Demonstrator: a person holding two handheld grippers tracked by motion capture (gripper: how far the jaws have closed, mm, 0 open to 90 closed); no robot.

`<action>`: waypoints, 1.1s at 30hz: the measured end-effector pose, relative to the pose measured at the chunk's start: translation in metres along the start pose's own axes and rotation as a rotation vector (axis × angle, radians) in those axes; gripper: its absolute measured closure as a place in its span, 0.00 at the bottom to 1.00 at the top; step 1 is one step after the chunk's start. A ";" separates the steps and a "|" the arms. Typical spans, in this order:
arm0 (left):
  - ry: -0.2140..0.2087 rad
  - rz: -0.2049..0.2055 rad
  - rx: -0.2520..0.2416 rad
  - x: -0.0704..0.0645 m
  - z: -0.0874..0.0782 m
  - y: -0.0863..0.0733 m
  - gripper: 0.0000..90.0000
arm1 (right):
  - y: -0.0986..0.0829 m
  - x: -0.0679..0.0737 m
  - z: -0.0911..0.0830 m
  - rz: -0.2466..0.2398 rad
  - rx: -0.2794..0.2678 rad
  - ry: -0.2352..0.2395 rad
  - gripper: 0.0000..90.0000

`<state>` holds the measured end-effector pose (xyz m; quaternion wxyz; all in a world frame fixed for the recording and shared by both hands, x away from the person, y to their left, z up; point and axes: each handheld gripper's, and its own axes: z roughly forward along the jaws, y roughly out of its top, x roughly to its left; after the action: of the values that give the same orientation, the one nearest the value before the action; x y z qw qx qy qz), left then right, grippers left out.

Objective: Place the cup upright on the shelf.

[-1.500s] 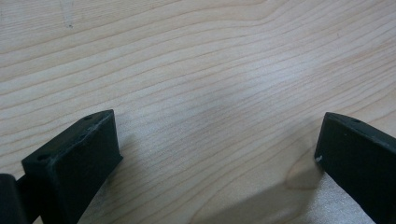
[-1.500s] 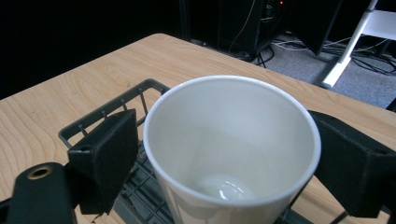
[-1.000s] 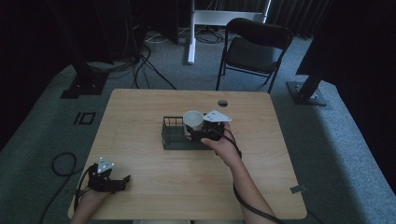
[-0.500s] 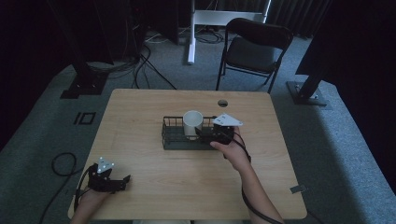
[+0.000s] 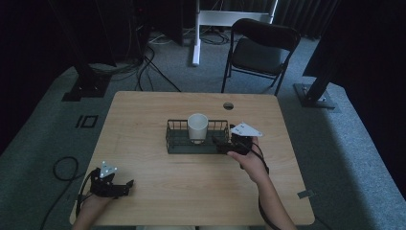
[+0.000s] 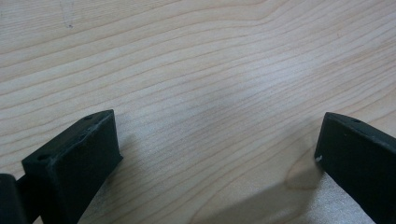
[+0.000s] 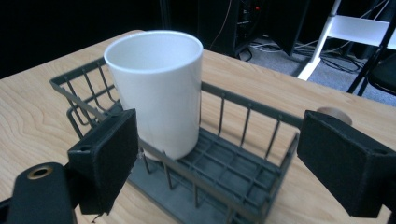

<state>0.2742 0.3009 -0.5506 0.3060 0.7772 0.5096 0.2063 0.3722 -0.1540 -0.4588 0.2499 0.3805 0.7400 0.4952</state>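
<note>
Cup [image 5: 197,127] stands upright inside the wire basket [image 5: 178,139] at centre frame on the surface [image 5: 191,191], so placement appears complete. Your right gripper [image 5: 221,143] sits just beside the basket's right end, jaws spread, holding nothing. Your left gripper [image 5: 125,184] rests at lower left, jaws also spread. Any remaining step cannot be judged. The cup is plain white, cylindrical, empty.
</note>
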 end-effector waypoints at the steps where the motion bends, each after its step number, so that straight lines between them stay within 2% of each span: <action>1: 0.000 0.000 0.000 0.000 0.000 0.000 0.00 | -0.002 -0.001 -0.001 -0.001 0.004 -0.003 0.14; 20: -0.001 0.001 0.000 0.000 0.000 0.000 0.00 | -0.045 -0.021 -0.024 0.053 0.033 -0.052 0.14; 33: -0.001 0.002 -0.001 0.000 0.000 0.000 0.00 | -0.071 -0.035 -0.033 0.073 0.083 -0.092 0.14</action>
<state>0.2742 0.3010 -0.5507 0.3062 0.7779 0.5084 0.2065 0.3453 -0.2157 -0.5122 0.2495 0.4394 0.7333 0.4549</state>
